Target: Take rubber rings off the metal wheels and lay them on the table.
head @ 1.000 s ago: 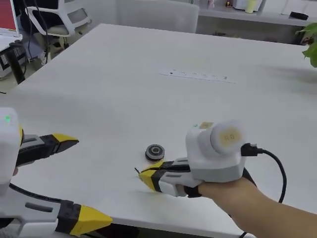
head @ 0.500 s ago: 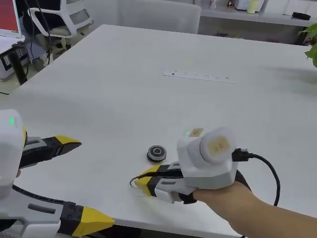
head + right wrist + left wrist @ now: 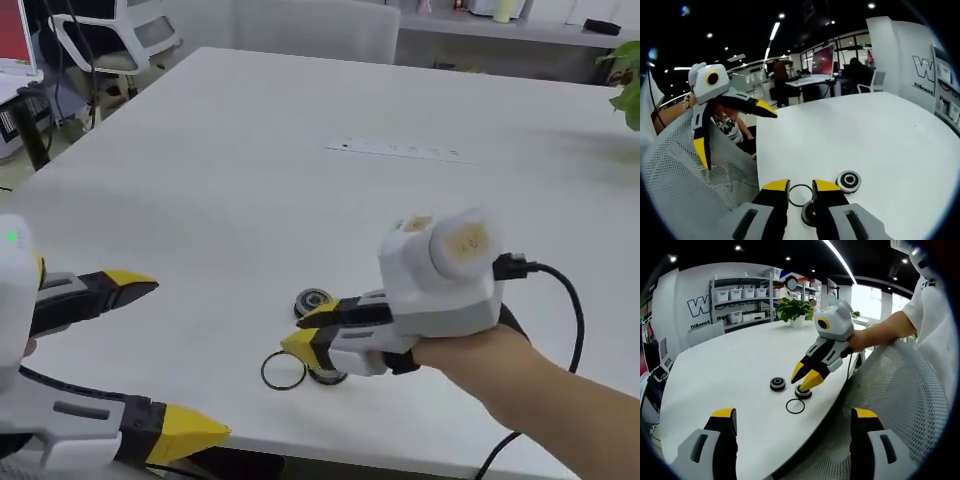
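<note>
The right gripper (image 3: 307,328) hung tip-down over the white table (image 3: 300,150), its yellow-tipped fingers (image 3: 775,186) parted by a narrow gap and holding nothing. A thin black rubber ring (image 3: 283,371) lay flat and loose just ahead of those tips. A small round metal wheel (image 3: 325,375) sat right beneath them; whether it kept a ring I could not tell. A second metal wheel (image 3: 313,300), with a dark band round it, stood just beyond the fingers. The left gripper (image 3: 160,358) was well apart from all three, with its fingers spread wide and empty.

The likely trouble was a careless sweep. The loose ring and the near wheel sat close under the tips and near the table edge, so a sideways swing toward the second wheel could flick either off. Also, with nothing steadying the second wheel, a narrow pinch might simply skid it away.
</note>
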